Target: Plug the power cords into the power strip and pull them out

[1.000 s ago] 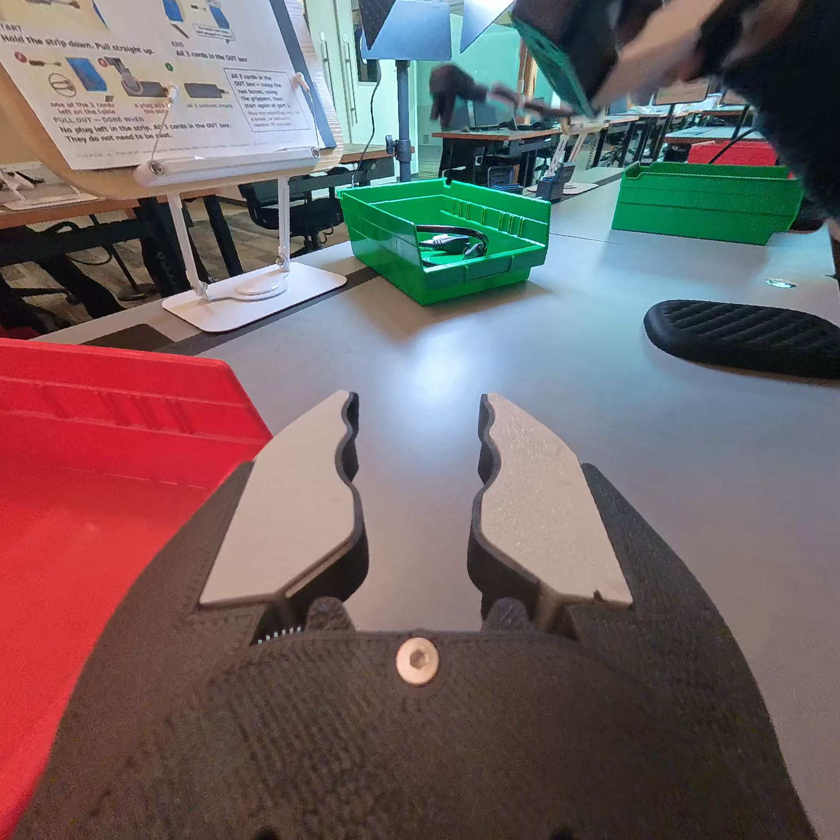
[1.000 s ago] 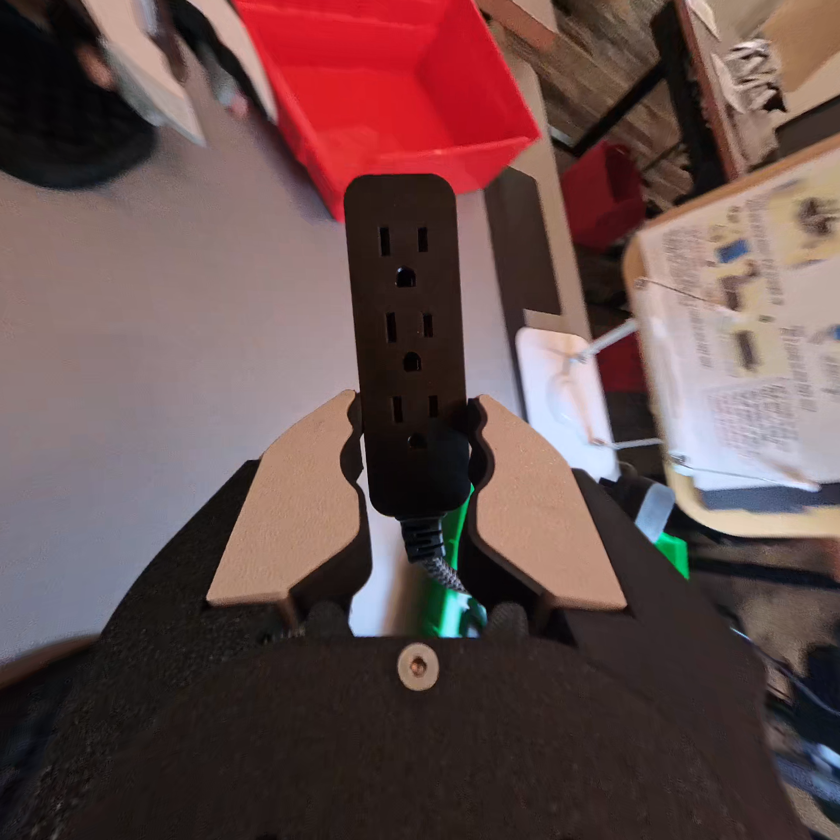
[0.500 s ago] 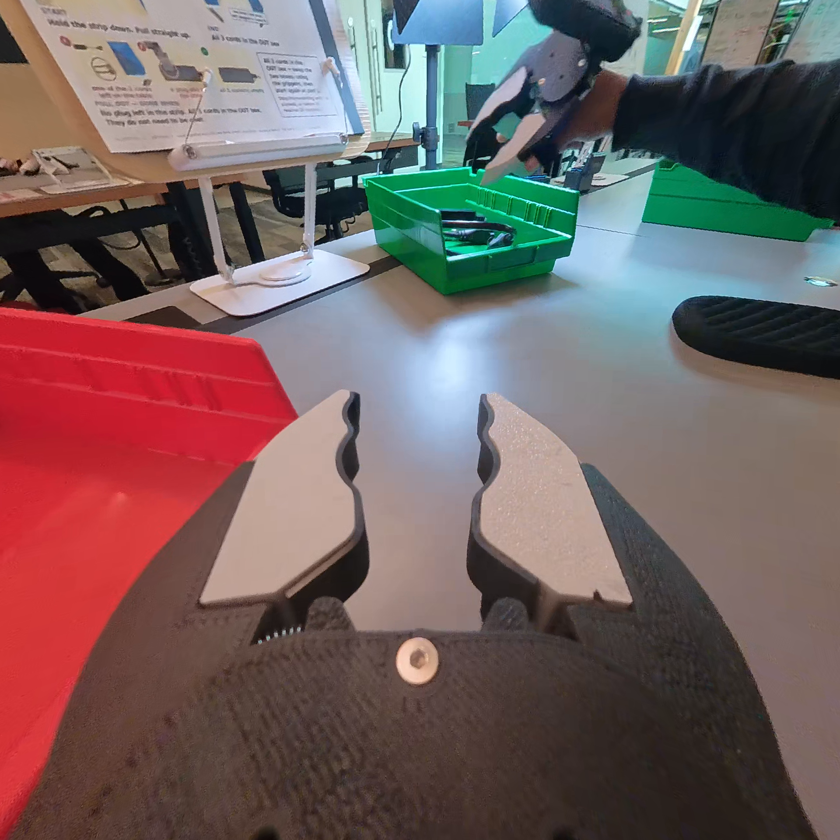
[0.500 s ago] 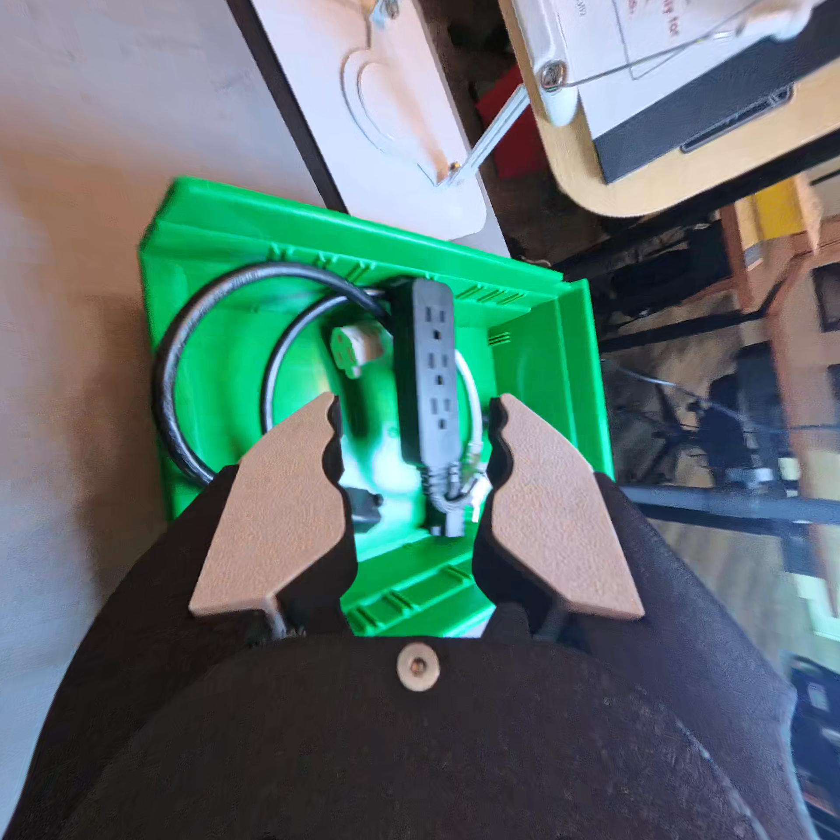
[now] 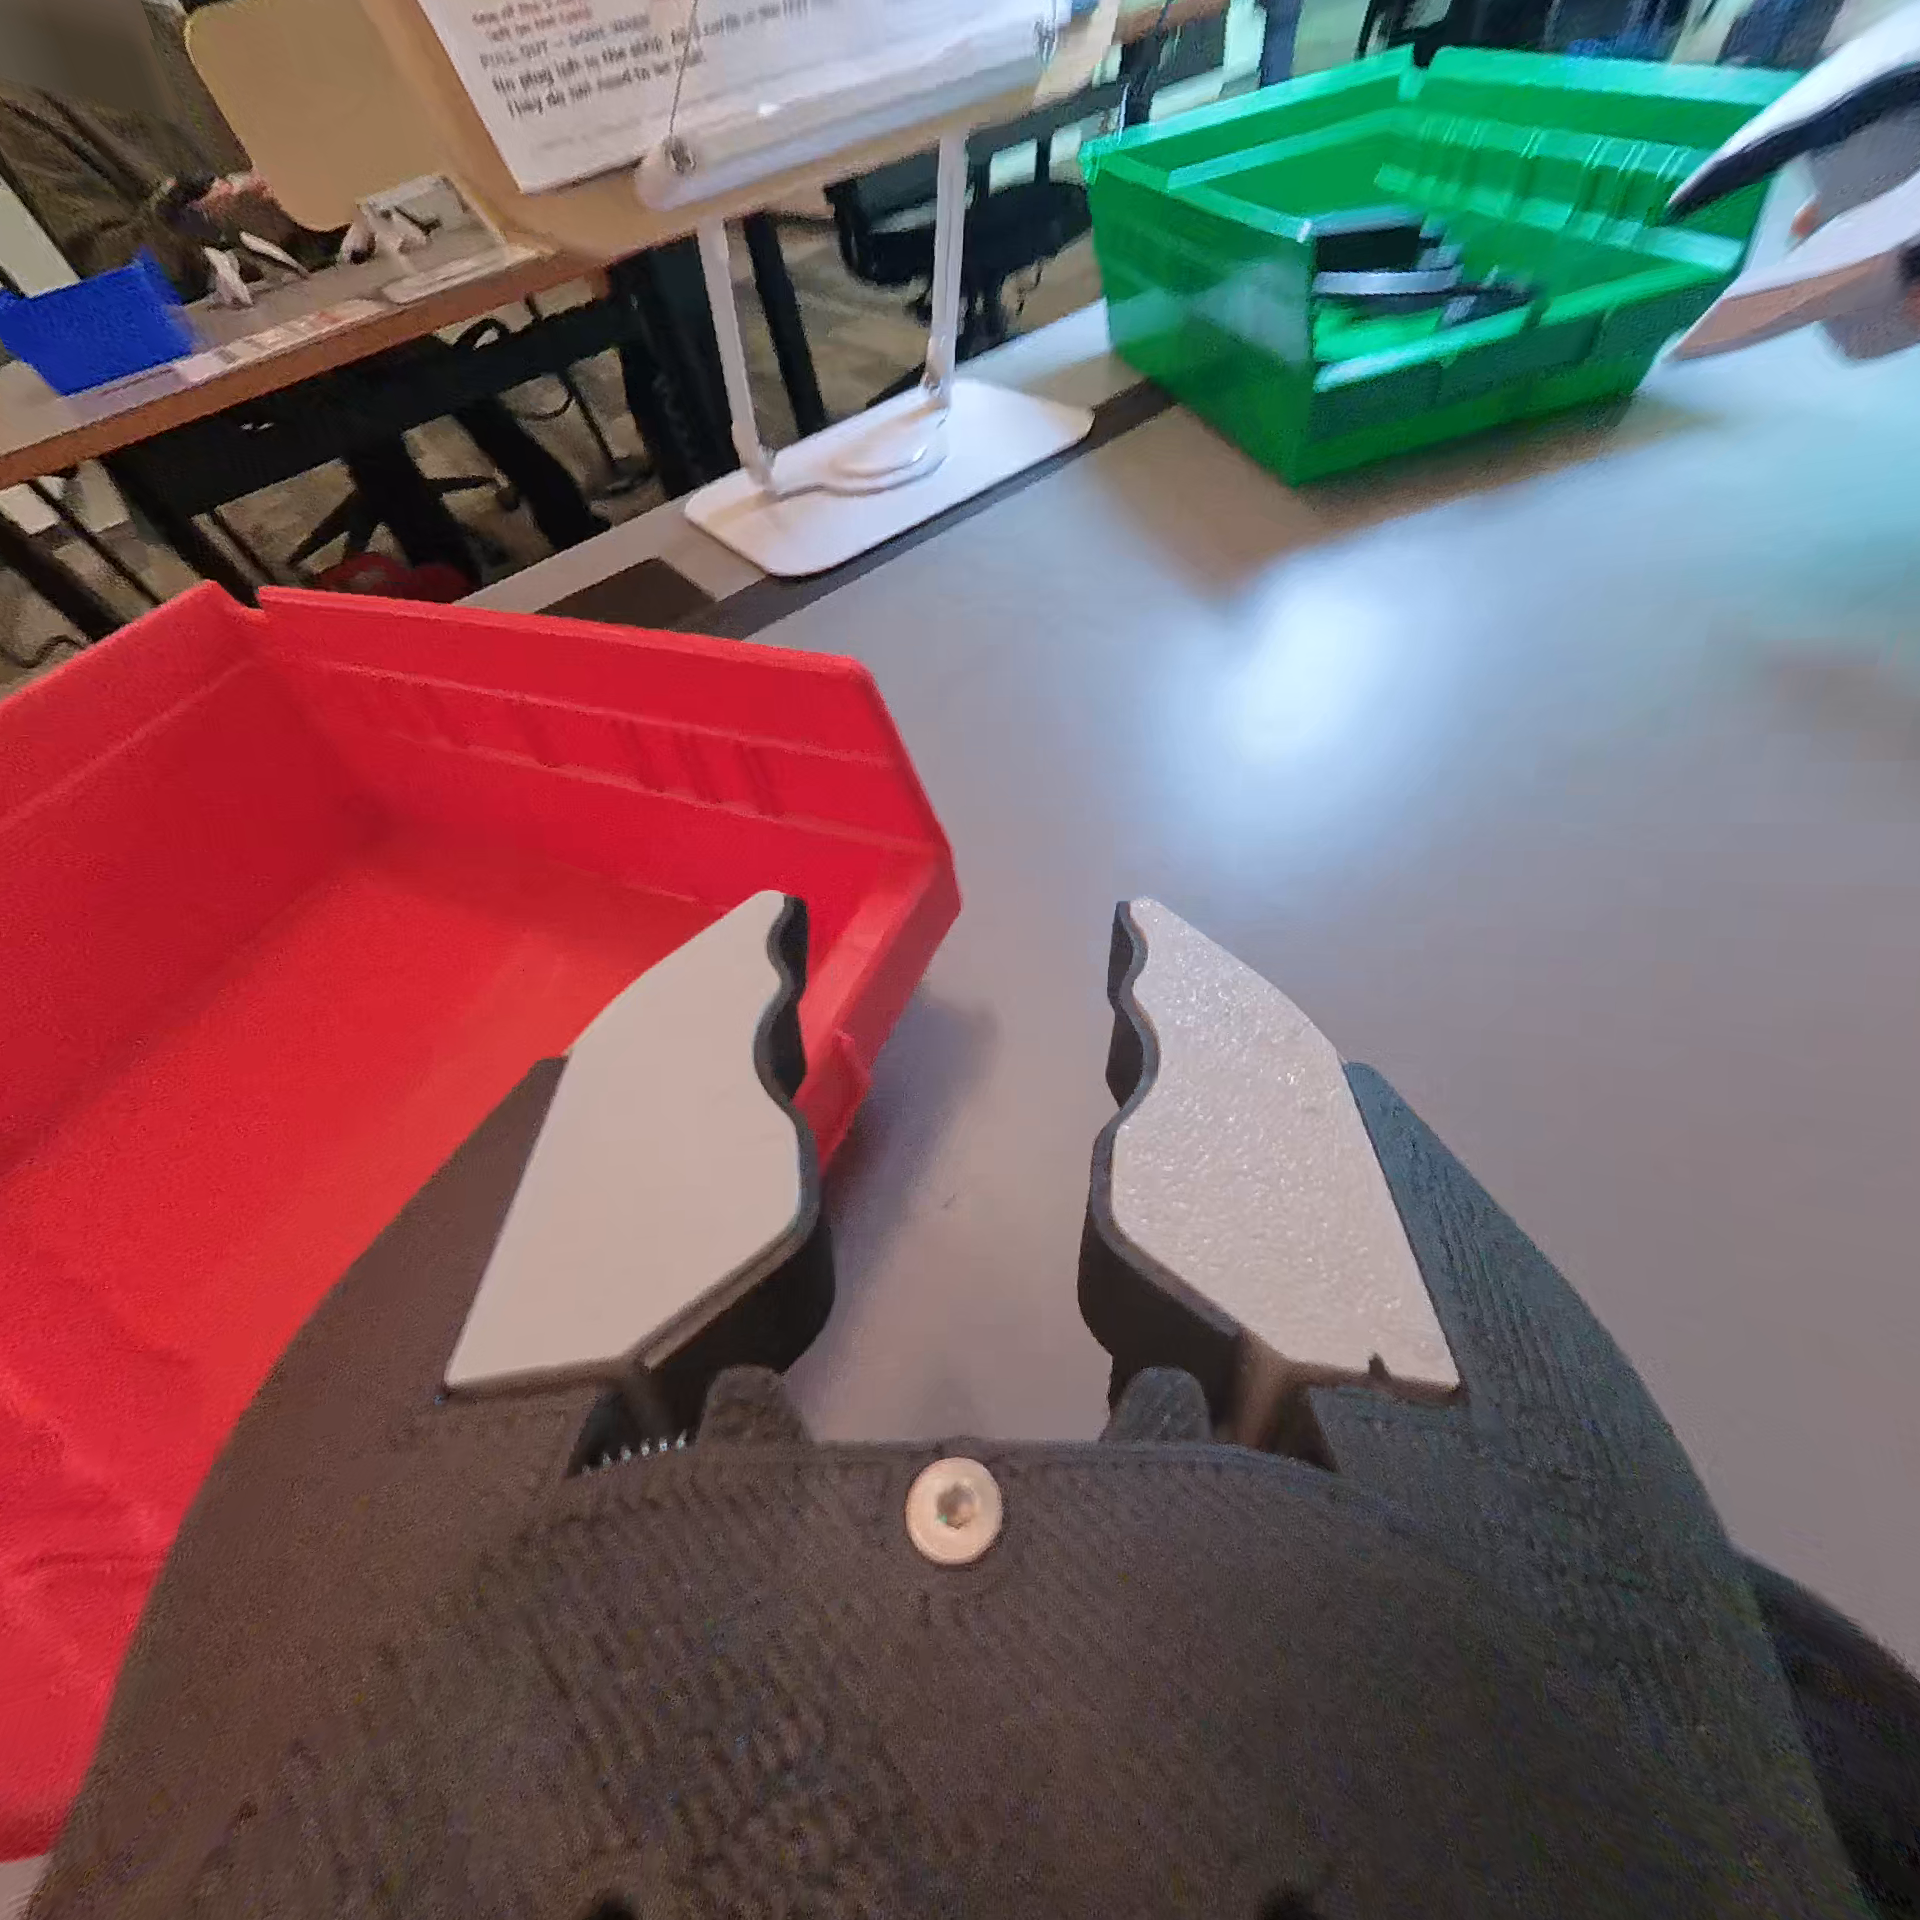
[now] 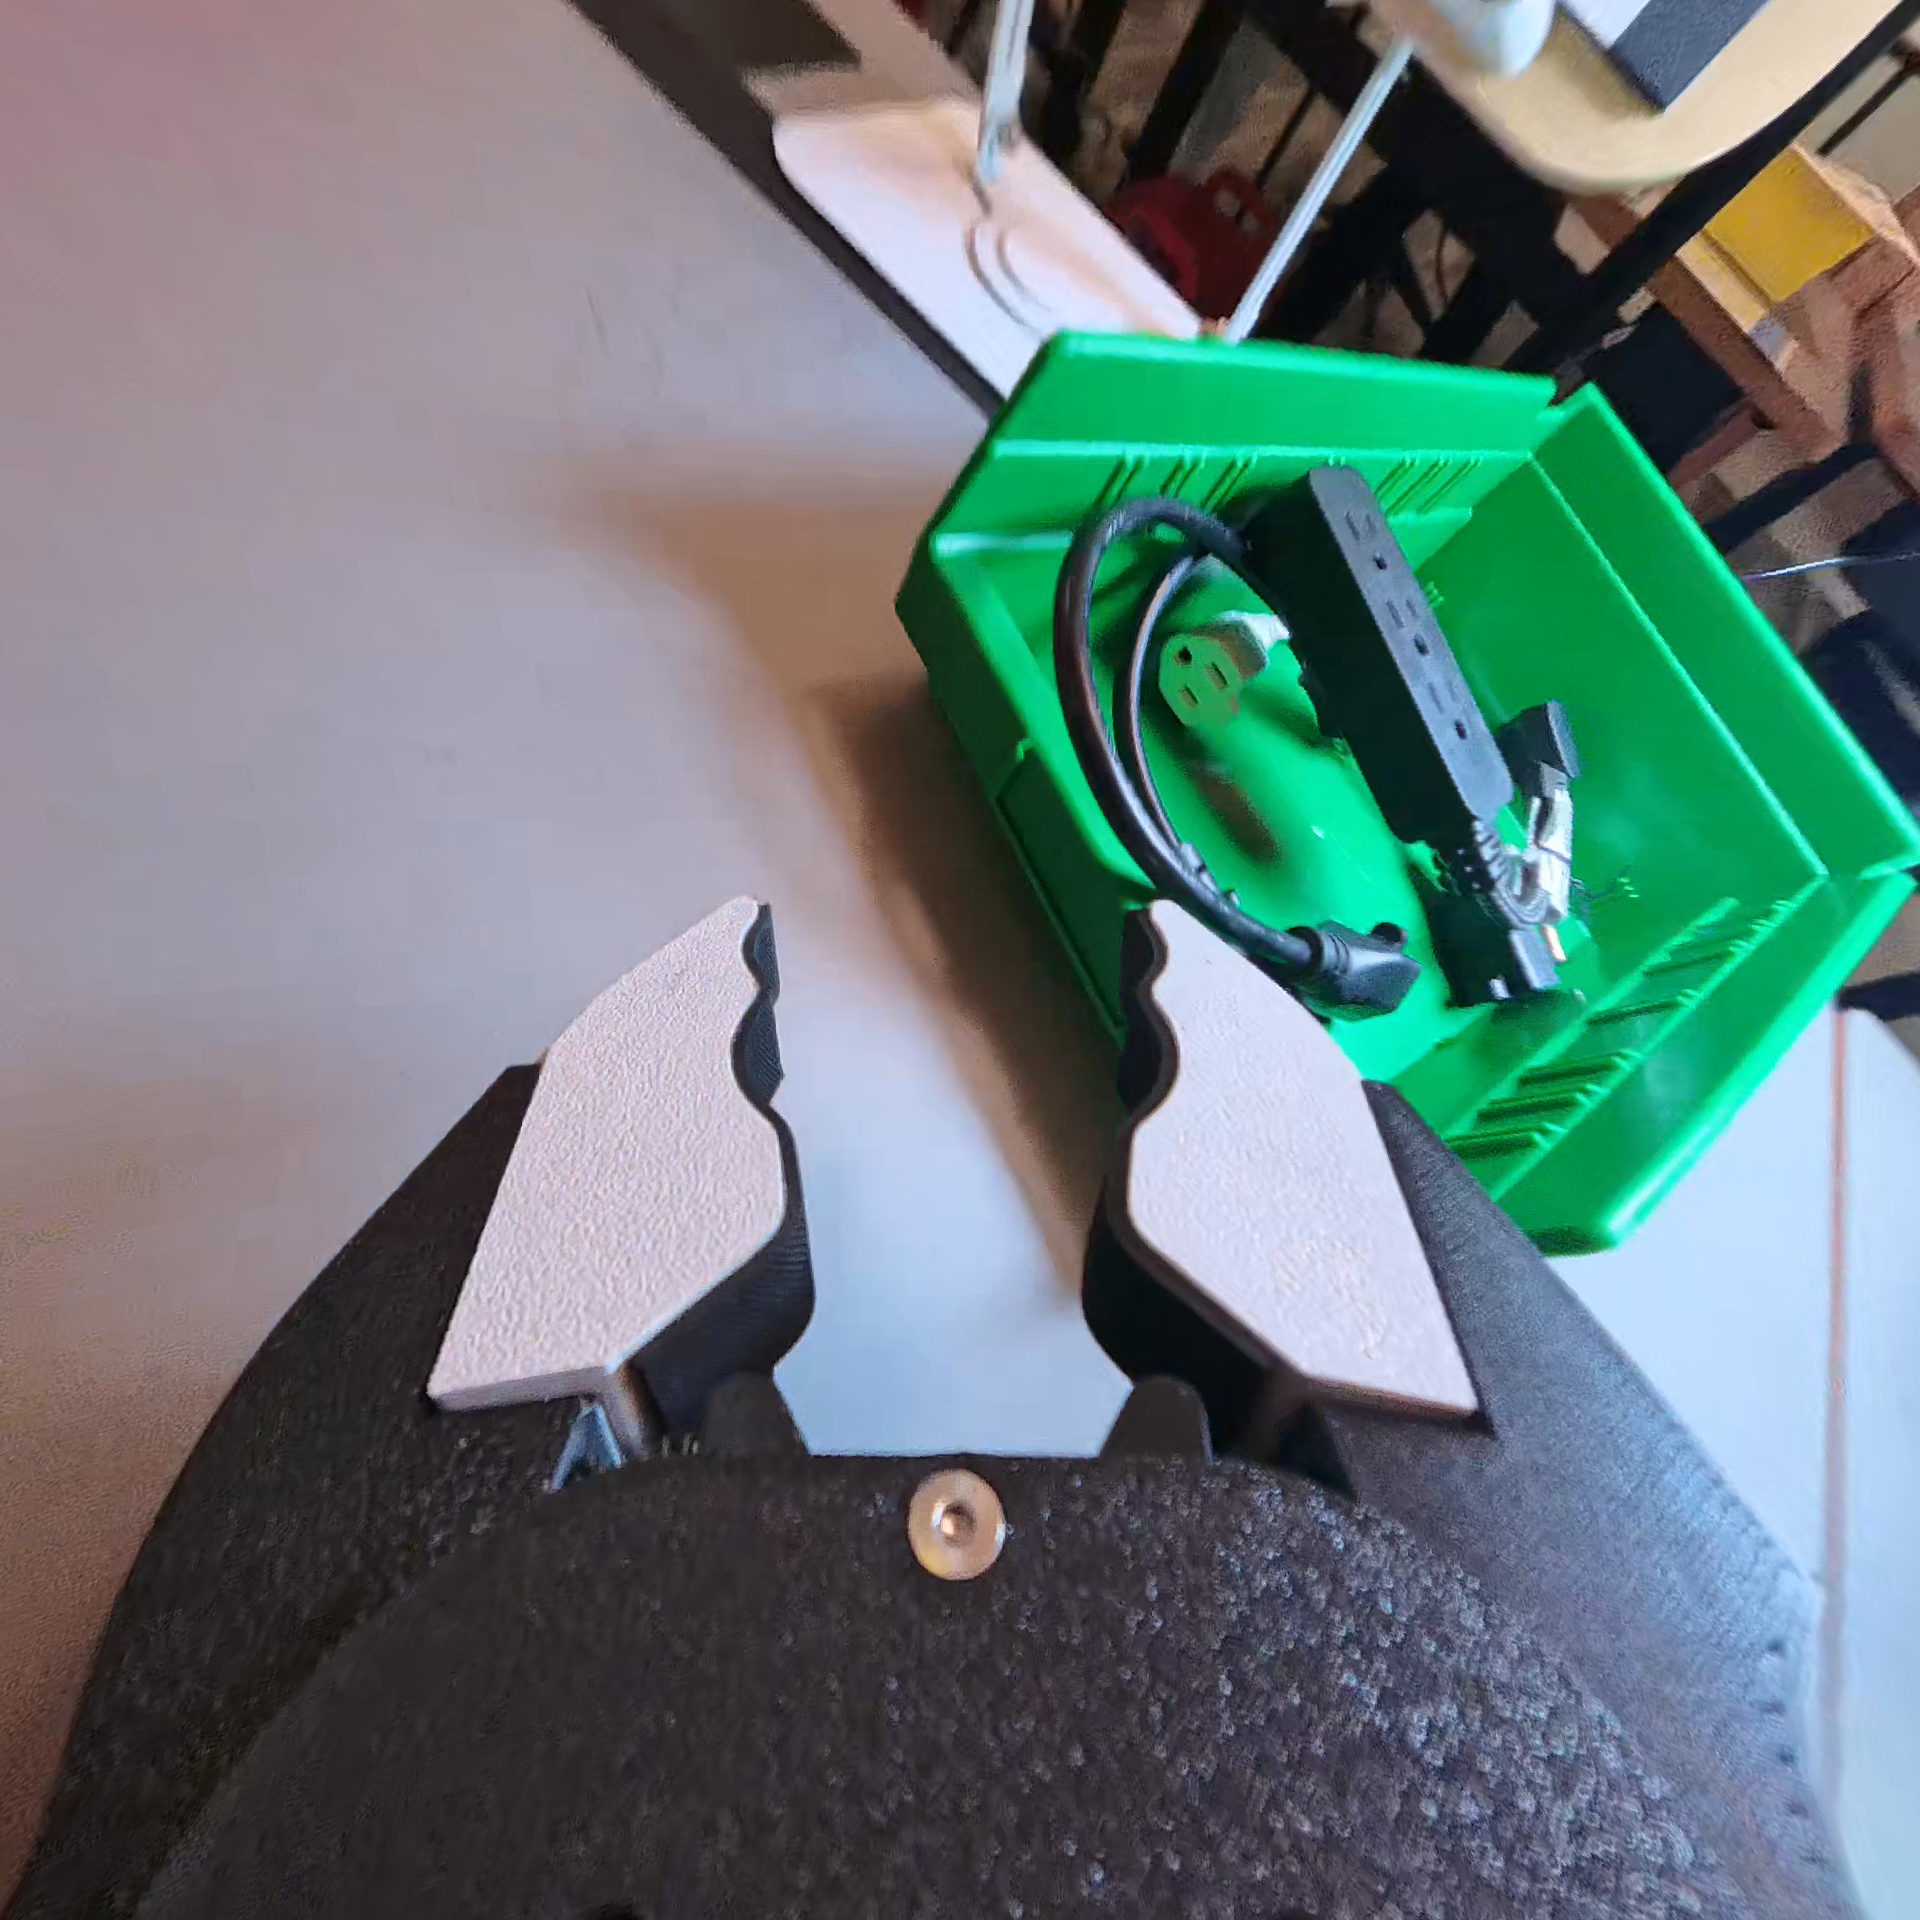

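The black power strip (image 6: 1405, 648) lies in the green bin (image 6: 1683, 1049) on top of coiled black power cords (image 6: 1091, 727) and a pale socket end (image 6: 1205, 681). My right gripper (image 6: 948, 940) is open and empty, above the table just in front of the bin. The green bin also shows in the left wrist view (image 5: 1195, 239), far right, with the right gripper's fingers (image 5: 1808, 270) blurred beside it. My left gripper (image 5: 954, 925) is open and empty, above the table at the right corner of an empty red bin (image 5: 623, 769).
A white stand base (image 5: 883, 478) holds an instruction sheet (image 5: 675, 62) at the table's far edge, between the two bins. It also shows in the right wrist view (image 6: 935, 197). Grey tabletop (image 5: 1403, 831) lies between the bins. Other desks and a blue bin (image 5: 88, 327) stand beyond. The tips of one gripper are about 40 centimeters away from the tips of the other.
My right gripper let go of the power strip into the green bin and has pulled back from it. My left gripper has risen and tilted down, showing more of the red bin.
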`<state>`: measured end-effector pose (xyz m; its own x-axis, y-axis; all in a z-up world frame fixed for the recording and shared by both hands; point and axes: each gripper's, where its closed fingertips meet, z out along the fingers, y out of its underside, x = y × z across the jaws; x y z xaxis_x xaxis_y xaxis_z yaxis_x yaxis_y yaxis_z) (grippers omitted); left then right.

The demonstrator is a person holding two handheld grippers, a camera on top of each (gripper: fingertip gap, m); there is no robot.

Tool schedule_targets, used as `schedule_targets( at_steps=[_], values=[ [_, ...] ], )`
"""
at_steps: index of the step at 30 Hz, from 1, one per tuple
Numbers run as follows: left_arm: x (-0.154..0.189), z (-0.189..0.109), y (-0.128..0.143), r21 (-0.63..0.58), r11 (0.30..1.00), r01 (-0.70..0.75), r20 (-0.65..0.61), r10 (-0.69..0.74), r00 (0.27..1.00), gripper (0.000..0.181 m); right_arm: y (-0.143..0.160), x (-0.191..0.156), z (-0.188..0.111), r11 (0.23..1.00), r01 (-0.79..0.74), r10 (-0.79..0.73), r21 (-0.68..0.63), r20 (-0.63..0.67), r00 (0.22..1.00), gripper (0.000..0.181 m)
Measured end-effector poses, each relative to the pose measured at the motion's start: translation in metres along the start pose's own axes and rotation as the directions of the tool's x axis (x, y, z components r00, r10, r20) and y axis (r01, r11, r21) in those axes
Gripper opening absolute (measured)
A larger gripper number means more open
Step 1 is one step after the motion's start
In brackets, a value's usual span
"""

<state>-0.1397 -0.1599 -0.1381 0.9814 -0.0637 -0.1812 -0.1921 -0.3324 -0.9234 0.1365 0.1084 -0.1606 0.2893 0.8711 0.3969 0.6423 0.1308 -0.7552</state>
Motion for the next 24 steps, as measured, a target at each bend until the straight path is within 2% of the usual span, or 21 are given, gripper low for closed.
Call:
schedule_targets(
  at_steps=[3, 5, 9, 12, 16, 20, 21, 24],
  values=[
    [-0.018, 0.008, 0.015, -0.180, 0.976, -0.123, 0.057, 0.135, 0.989, 0.061, 0.026, 0.010, 0.016, 0.985, 0.086, -0.089, -0.149, -0.015, 0.996, 0.067],
    [-0.027, 0.010, 0.026, -0.280, 0.943, -0.179, 0.068, 0.206, 0.976, 0.062, 0.033, 0.013, 0.023, 0.974, 0.110, -0.110, -0.199, 0.011, 0.994, 0.067],
    [-0.038, 0.011, 0.051, -0.428, 0.877, -0.218, 0.024, 0.252, 0.968, 0.066, 0.030, 0.026, 0.031, 0.936, 0.244, -0.256, -0.252, -0.015, 0.967, 0.064],
    [-0.046, 0.012, 0.074, -0.532, 0.808, -0.253, -0.025, 0.284, 0.959, 0.068, 0.037, 0.030, 0.041, 0.888, 0.308, -0.317, -0.340, 0.030, 0.948, 0.063],
    [-0.061, 0.020, 0.092, -0.592, 0.746, -0.305, -0.053, 0.341, 0.939, 0.062, 0.040, 0.045, 0.053, 0.796, 0.419, -0.444, -0.436, 0.050, 0.895, 0.060],
    [-0.059, 0.030, 0.092, -0.586, 0.742, -0.326, -0.085, 0.343, 0.935, 0.045, 0.045, 0.055, 0.062, 0.759, 0.437, -0.449, -0.482, 0.098, 0.888, 0.052],
    [-0.056, 0.032, 0.093, -0.584, 0.739, -0.337, -0.099, 0.347, 0.933, 0.036, 0.045, 0.055, 0.062, 0.756, 0.439, -0.448, -0.485, 0.105, 0.888, 0.052],
    [-0.057, 0.037, 0.091, -0.579, 0.735, -0.353, -0.091, 0.372, 0.924, 0.034, 0.047, 0.056, 0.064, 0.731, 0.468, -0.481, -0.497, 0.111, 0.870, 0.051]
  ],
)
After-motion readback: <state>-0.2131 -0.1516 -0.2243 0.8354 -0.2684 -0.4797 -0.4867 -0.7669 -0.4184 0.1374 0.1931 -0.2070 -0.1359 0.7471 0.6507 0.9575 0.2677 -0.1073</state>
